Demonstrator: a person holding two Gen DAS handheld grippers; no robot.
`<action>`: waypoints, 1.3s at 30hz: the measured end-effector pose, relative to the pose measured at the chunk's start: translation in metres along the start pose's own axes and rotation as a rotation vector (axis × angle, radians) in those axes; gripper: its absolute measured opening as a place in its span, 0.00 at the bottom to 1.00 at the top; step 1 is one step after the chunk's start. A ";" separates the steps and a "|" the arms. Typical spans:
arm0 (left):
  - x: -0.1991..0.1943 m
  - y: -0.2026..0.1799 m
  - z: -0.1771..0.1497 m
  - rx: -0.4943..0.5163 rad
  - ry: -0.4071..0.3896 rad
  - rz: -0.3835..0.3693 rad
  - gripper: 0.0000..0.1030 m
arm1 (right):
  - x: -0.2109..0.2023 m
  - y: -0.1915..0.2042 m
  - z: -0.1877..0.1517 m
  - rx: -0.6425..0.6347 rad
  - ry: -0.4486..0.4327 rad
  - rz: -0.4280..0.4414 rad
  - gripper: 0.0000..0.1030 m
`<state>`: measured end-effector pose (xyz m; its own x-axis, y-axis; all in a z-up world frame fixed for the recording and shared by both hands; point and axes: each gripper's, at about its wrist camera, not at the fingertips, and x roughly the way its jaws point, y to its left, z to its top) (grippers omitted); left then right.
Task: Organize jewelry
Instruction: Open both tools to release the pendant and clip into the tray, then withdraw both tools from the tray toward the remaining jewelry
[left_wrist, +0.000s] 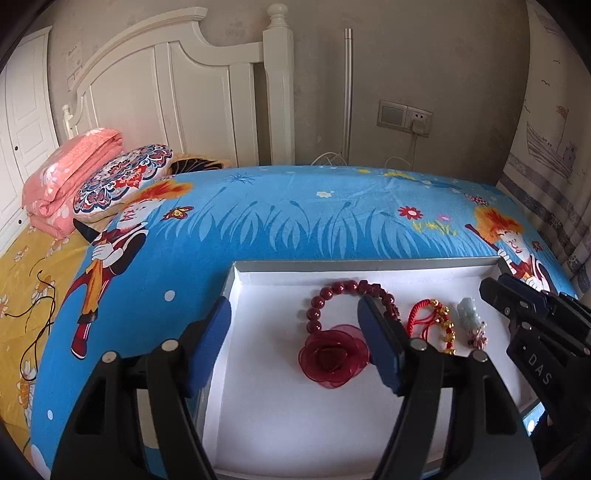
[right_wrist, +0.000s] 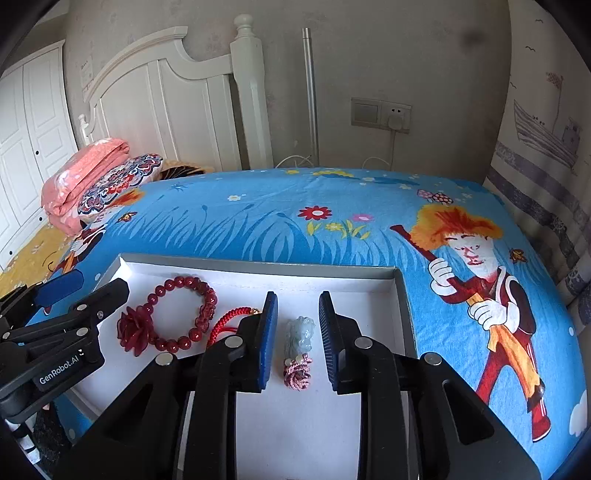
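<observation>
Two claws released over white tray (left_wrist: 369, 266) | left claw (left_wrist: 295, 317) empty above bead bracelet (left_wrist: 325, 295) | right claw (right_wrist: 297, 314) straddling jade pendant (right_wrist: 300, 332), pads clear

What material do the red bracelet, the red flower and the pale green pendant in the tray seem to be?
Red bracelet: glossy round beads, probably glass or polished stone; they catch highlights.
Red flower: sheer, gauzy fabric petals, likely organza; the tray shows through their edges.
Pale green pendant: carved, translucent, jade-like stone, perhaps resin, on a pink knotted cord.
</observation>
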<state>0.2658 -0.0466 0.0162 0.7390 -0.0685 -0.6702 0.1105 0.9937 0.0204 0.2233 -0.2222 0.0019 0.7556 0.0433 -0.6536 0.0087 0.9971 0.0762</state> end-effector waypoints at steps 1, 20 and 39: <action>-0.002 0.000 0.000 0.006 -0.002 0.004 0.69 | -0.003 0.000 -0.001 -0.001 -0.001 0.006 0.39; -0.108 0.048 -0.138 -0.053 -0.108 0.049 0.93 | -0.106 0.003 -0.125 -0.051 -0.028 0.071 0.59; -0.132 0.028 -0.191 0.016 -0.178 0.005 0.93 | -0.084 0.031 -0.140 -0.079 0.040 0.028 0.68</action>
<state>0.0438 0.0071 -0.0364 0.8456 -0.0792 -0.5278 0.1156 0.9926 0.0362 0.0682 -0.1865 -0.0464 0.7279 0.0718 -0.6819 -0.0646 0.9973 0.0362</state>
